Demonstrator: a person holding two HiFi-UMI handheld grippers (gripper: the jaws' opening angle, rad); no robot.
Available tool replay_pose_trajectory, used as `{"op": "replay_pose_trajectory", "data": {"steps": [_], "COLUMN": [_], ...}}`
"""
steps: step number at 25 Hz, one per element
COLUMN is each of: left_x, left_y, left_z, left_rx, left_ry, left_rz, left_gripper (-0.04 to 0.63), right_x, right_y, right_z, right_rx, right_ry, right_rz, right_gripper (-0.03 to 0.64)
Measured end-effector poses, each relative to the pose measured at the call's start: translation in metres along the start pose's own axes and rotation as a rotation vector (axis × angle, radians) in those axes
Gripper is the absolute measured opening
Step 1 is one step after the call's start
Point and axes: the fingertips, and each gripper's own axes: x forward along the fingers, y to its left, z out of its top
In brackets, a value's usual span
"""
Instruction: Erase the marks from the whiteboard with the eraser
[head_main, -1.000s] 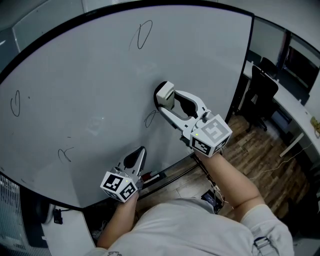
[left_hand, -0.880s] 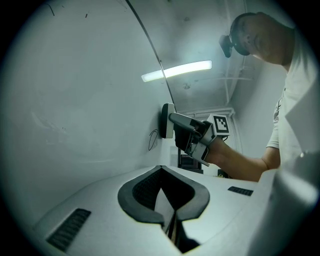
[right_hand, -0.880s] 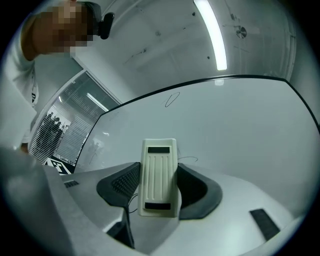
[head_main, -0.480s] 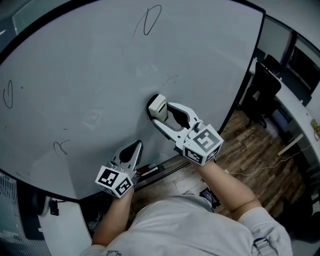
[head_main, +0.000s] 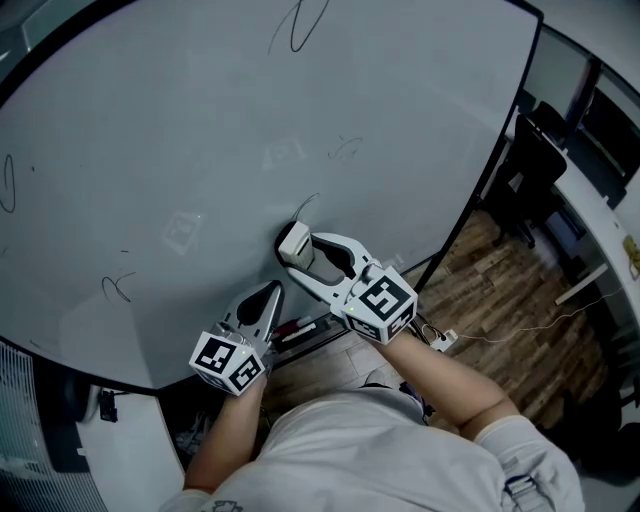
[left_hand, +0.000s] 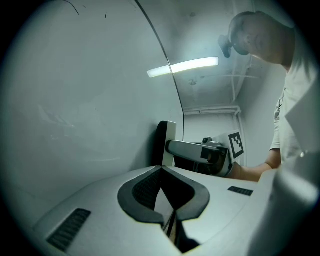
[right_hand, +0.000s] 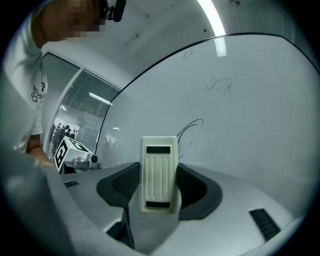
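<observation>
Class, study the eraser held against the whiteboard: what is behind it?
Behind the eraser in the right claw is the whiteboard. A looped pen mark shows just above it; whether the line runs on beneath is covered.

A dark office chair (head_main: 535, 165) stands on wood-plank floor (head_main: 500, 300) beside a white desk (head_main: 602, 228), under a ceiling strip light (left_hand: 182, 66).

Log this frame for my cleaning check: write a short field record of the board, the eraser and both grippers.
Surface: large white whiteboard, upright
Tool: white ribbed plastic eraser, against the board
Right gripper: shut on the eraser
Left gripper: shut, empty, low near the board's bottom edge
Marks left: curved line just above the eraser; faint scribble; oval loop at top; small mark lower left
</observation>
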Motion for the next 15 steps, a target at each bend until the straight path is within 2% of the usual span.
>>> {"op": "replay_pose_trajectory", "data": {"steps": [5,10,15], "left_x": [-0.002,0.001,0.004], "left_y": [0.004,0.000,-0.006], "left_z": [-0.006,0.002,0.009], "left_rx": [-0.001,0.011,0.015], "left_ry": [0.004,-0.001,-0.006], "left_rz": [0.001,-0.003,-0.011], "left_gripper": [0.006,0.006,0.006], "right_x": [0.001,-0.005,-0.020], "right_y": [-0.002,-0.015,-0.042], "right_z": [0.011,0.061,0.113], "right_rx": [-0.028,-0.113,-0.166], "right_ry": [-0.003,-0.080,-0.163], "right_rz": [0.009,-0.003,-0.070], "right_gripper": [0.239,0.239,0.239]}}
